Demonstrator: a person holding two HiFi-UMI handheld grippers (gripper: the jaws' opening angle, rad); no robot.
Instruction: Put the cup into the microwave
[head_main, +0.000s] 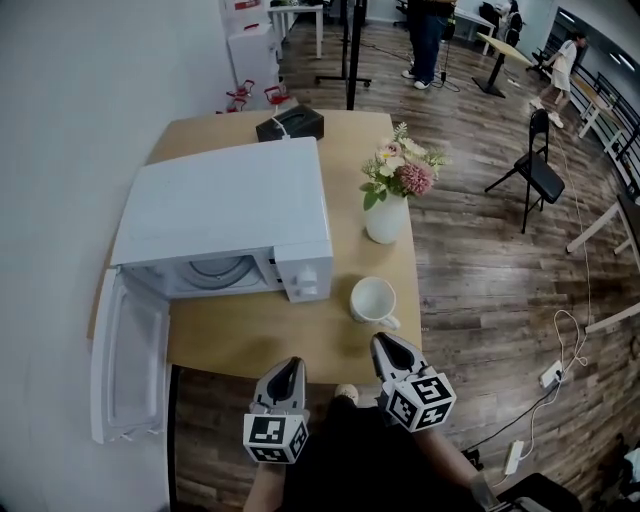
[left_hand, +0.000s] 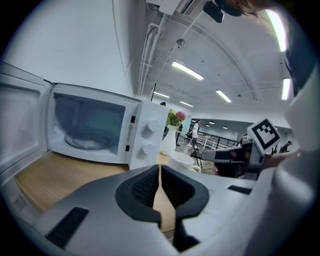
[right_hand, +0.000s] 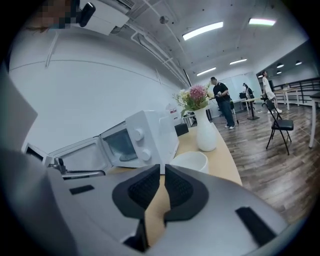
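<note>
Two hand-held grippers are shown side by side at the near edge of a wooden table (head_main: 250, 340), both pointed forward and slightly down. The left gripper (head_main: 291, 364) is seen with its jaws brought together, the pads meeting at the tips, and nothing is held between them. The right gripper (head_main: 384, 343) is likewise closed and empty.

The white cup (head_main: 373, 300) is found just ahead of the right gripper, upright on the table, with its handle turned toward the near edge. It is touched by neither gripper. To its left, the white microwave (head_main: 225, 210) is set with its door (head_main: 128, 365) swung fully open, and a glass turntable (head_main: 215, 268) can be made out inside the otherwise empty cavity. A white vase of flowers (head_main: 388, 215) is placed just beyond the cup.

The task is judged to be at its approach step, since the cup has not yet been picked up. For the next move, the right gripper's jaws would need to be opened and set over the cup's rim or handle, with the vase close behind kept clear.
</note>
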